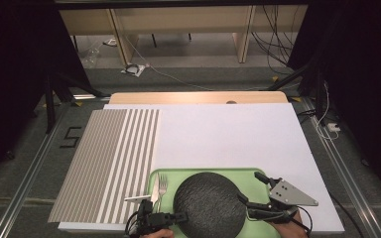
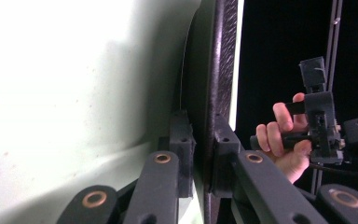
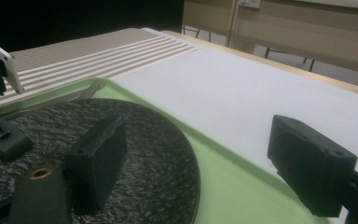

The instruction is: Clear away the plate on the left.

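Going left to right: a striped mat (image 1: 106, 166) covers the left of the white tabletop (image 1: 228, 136), grey carpet and black frame rails around it, cables on the floor behind. A fork (image 1: 162, 187) lies at the left end of the green tray (image 1: 250, 174) at the near edge. The left gripper (image 1: 182, 216) is pinched narrow on the rim of the dark round plate (image 1: 209, 204) sitting in that tray. The right gripper (image 1: 252, 191) stands wide over the plate's right rim, holding nothing.
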Action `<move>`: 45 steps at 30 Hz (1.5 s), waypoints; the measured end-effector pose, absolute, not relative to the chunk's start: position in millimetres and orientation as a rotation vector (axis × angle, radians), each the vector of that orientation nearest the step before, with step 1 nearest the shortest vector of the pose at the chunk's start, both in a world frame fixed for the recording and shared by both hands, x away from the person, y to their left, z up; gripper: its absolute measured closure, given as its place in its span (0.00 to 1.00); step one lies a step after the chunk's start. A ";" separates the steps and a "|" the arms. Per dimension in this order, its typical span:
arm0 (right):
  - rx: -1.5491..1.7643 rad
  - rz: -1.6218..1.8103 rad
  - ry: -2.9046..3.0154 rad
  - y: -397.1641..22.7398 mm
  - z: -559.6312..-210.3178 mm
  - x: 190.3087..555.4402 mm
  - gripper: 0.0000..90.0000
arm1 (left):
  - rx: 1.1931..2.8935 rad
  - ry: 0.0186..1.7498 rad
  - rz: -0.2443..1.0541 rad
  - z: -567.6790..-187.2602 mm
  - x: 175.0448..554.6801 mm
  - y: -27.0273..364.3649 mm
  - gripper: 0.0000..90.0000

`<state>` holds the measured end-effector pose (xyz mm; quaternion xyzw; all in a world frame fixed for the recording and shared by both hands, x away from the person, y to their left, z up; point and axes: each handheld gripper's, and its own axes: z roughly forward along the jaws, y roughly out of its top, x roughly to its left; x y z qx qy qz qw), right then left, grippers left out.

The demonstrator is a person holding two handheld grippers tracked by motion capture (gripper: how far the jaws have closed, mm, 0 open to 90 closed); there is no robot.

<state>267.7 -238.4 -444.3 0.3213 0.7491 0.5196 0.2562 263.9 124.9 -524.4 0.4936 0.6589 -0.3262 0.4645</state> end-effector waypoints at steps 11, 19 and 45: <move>0.870 1.408 2.037 -238.2 -444.2 267.5 0.23 | 1.238 1.634 -0.787 -524.9 266.0 126.6 0.85; 0.867 1.402 2.044 -238.2 -444.5 267.6 0.23 | 1.259 1.608 -0.794 -523.4 266.8 125.4 0.73; 0.863 1.405 2.041 -238.2 -444.6 267.5 0.23 | 1.404 1.547 -0.663 -504.2 272.4 128.2 0.47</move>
